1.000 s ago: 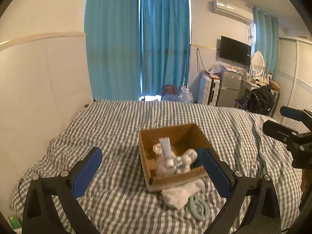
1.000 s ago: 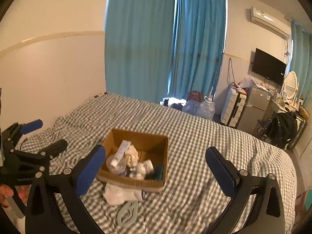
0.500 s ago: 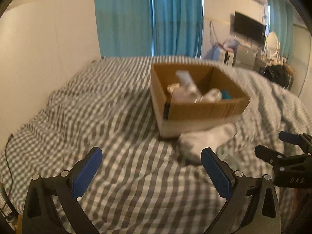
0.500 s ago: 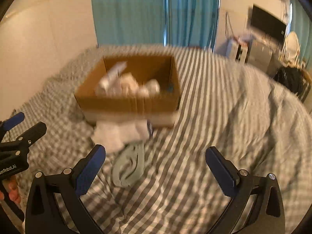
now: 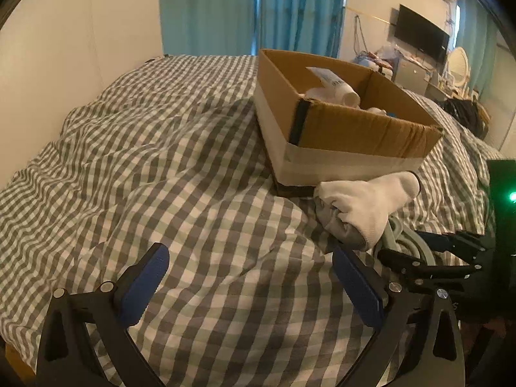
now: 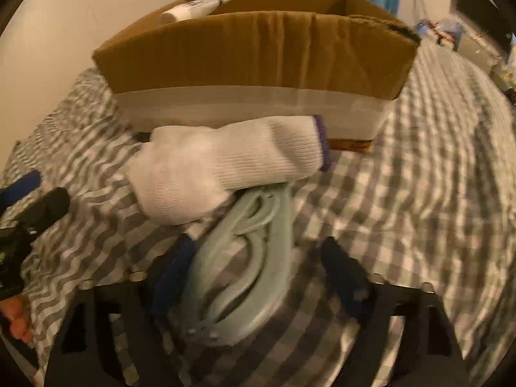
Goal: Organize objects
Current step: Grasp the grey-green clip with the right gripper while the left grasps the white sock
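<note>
A white sock [image 6: 225, 167] with a purple cuff lies on the checked bedding against the front of a cardboard box [image 6: 258, 48]. It partly covers a pale green plastic looped item [image 6: 248, 258]. My right gripper [image 6: 258, 248] is low over that green item, which sits between its blue fingers. The jaws are closing; the left pad is at the item's edge and a gap remains on the right. My left gripper [image 5: 251, 277] hangs open above bare bedding, left of the sock [image 5: 364, 206]. The right gripper [image 5: 409, 248] shows at the edge of the left wrist view.
The box [image 5: 338, 122] holds a white tube [image 5: 335, 84] and other small things. The checked duvet [image 5: 161, 161] is rumpled, with a wall to the left and blue curtains behind. A person's fingers [image 6: 16, 319] show at the lower left of the right wrist view.
Both grippers have dropped toward the bed and tilted down. The box and sock now loom close. The right gripper's jaws have narrowed around the green item.
</note>
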`<action>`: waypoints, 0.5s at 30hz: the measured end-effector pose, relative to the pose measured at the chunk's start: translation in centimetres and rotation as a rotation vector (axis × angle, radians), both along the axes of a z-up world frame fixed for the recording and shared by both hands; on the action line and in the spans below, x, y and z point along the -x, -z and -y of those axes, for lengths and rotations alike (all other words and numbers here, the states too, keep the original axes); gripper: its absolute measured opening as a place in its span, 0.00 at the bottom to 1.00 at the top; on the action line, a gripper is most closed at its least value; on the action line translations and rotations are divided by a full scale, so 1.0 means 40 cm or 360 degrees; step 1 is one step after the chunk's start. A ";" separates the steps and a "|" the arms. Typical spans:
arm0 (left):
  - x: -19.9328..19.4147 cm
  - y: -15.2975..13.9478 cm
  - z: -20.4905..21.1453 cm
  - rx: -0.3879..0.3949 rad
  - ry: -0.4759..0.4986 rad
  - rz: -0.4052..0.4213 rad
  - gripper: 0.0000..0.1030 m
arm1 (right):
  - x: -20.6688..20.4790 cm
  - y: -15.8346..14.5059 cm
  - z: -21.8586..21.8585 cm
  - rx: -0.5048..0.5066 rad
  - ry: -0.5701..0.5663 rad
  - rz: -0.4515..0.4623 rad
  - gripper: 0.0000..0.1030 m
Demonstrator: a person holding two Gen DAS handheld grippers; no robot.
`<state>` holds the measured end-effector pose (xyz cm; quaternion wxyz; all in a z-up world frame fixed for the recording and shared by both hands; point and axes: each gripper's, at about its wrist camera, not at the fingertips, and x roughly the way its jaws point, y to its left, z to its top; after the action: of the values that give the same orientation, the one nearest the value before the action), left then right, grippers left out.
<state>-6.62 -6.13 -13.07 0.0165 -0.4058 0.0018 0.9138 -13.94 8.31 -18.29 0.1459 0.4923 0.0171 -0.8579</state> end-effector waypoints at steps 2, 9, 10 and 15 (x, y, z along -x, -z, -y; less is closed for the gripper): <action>-0.001 -0.003 -0.017 0.0038 0.0022 -0.0001 1.00 | -0.012 -0.007 0.003 -0.0003 -0.0045 -0.0009 0.57; 0.016 -0.037 -0.099 0.0006 0.0125 -0.0021 1.00 | -0.064 -0.074 -0.066 -0.0022 0.0009 -0.0125 0.20; 0.025 -0.039 -0.116 -0.0004 0.0137 -0.0016 1.00 | -0.067 -0.081 -0.077 -0.0044 0.0021 -0.0125 0.20; 0.079 -0.022 -0.193 -0.0008 0.0189 0.0028 1.00 | -0.066 -0.076 -0.139 0.0069 0.0077 -0.0069 0.19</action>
<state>-9.78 1.59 -12.19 0.0718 -0.4130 0.0234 0.9076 -11.32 13.88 -15.27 0.1354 0.4707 -0.0104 -0.8718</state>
